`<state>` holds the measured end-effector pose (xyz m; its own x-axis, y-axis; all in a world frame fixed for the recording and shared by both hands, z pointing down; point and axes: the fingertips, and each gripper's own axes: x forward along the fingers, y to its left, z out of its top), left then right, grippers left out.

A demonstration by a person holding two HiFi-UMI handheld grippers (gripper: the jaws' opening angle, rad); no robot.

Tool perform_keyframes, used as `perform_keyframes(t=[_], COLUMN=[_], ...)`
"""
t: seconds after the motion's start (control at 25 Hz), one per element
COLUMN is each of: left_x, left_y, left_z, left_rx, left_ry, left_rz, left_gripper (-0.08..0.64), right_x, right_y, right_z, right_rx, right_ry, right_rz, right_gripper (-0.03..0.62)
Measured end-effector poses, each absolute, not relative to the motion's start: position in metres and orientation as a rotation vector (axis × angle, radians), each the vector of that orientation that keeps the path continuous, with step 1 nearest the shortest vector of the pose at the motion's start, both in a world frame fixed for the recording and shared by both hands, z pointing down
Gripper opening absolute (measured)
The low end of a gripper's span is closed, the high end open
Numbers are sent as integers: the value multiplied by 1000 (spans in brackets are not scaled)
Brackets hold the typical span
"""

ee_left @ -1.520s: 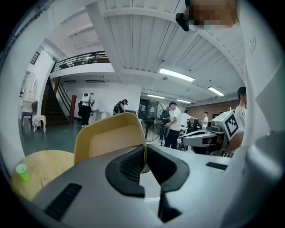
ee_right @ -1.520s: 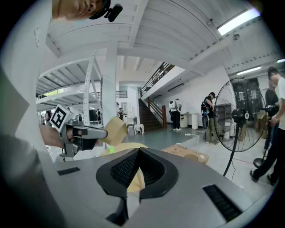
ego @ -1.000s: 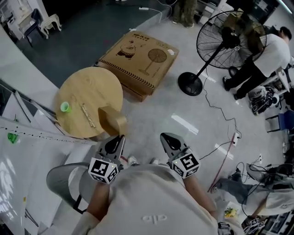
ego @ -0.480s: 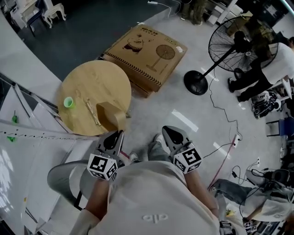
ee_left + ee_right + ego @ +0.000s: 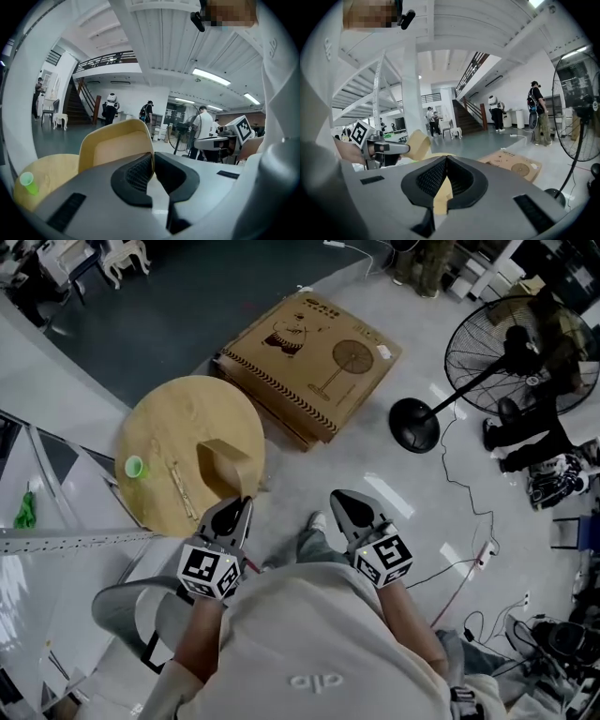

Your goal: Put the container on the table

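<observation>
Head view: a round wooden bench (image 5: 178, 423) stands on a pale floor, with a flat cardboard box (image 5: 309, 362) lying beyond its far right edge. The left gripper (image 5: 228, 517) reaches in at the bench's near right edge. It holds a tan, open-topped container (image 5: 223, 468) over the wood there. I cannot tell whether the container's base touches the bench. A small green cup (image 5: 135, 466) sits near the left edge, and a thin wooden stick (image 5: 180, 491) lies between the cup and the container. The right gripper (image 5: 349, 514) hangs over the floor, well apart from the bench.

Left gripper view: the jaws are clamped on the container's thin wall, which rises in front of them. The bench top and green cup show low at the left.

Right gripper view: the jaws are pressed together with nothing gripped. The container shows off to the left in the other gripper.

Judgement: the carry looks nearly finished. What is left is seating the container and letting go.
</observation>
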<state>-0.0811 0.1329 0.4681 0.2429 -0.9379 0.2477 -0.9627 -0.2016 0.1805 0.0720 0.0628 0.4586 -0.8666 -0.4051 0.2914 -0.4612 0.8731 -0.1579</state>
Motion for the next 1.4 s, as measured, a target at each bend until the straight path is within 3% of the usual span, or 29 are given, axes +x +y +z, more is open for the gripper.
perform_keyframes(t=[0.52,1.4], left_x=[-77,-167], left_y=[15,-56], left_z=[476,569], left_rx=[1972,1922], left_ry=[-1949,-1702], left_rz=[183,340], left_gripper=[31,31], right_x=[70,29], right_y=[-91,-146], right_z=[462,482], right_rx=[470,710], right_ry=[-2839,-2682], right_rz=[384,449], right_gripper=[26,26])
